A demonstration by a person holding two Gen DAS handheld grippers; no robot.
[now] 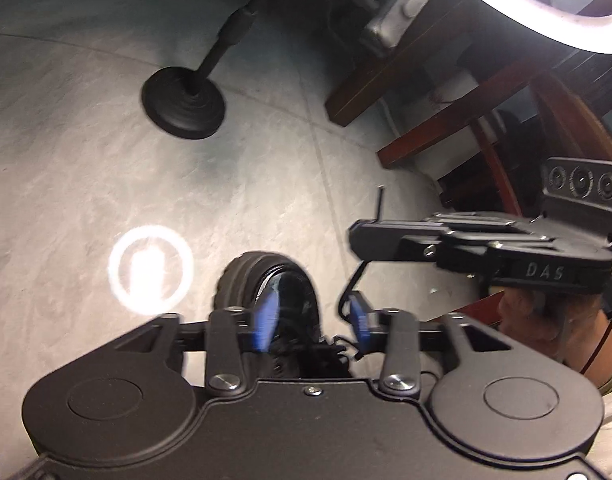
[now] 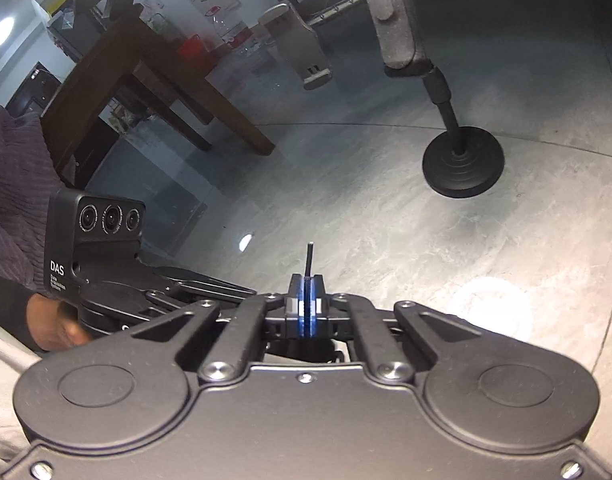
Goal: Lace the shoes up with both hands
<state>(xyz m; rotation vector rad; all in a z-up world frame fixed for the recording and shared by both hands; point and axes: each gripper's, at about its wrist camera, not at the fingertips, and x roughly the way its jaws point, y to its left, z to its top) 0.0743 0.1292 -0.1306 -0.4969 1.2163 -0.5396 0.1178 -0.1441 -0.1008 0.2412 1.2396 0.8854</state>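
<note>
Left wrist view: black shoe (image 1: 273, 292) sits at lower centre of frame, directly below and ahead of the left gripper (image 1: 314, 316), its opening facing up and its long axis running roughly up the frame, away from the camera. The blue pads (image 1: 265, 320) stand well apart, one over the shoe's collar, the other to the right of it; nothing pressed between them, so this gripper is released. A thin black lace (image 1: 352, 284) rises from the shoe area just beside the right-hand pad and runs up to the right gripper (image 1: 380, 222), which enters from the right edge of the frame, above and to the right of the shoe. The lace tip pokes up past its fingertips. Right wrist view: right gripper (image 2: 306, 308) at lower centre, its two blue pads pressed together, clenched on the lace (image 2: 310, 260), whose stiff end stands nearly upright out of the closed fingers. The shoe is hidden under the gripper body here. Left gripper body is visible at lower left of this frame, held by a hand (image 2: 57, 324). Judgement: the lace is held taut by the right hand; the left, open and closest to the shoe, is the one placed to take the slack or work the eyelets. Which eyelet is next cannot be told; the tongue area is blurred and dark.
</note>
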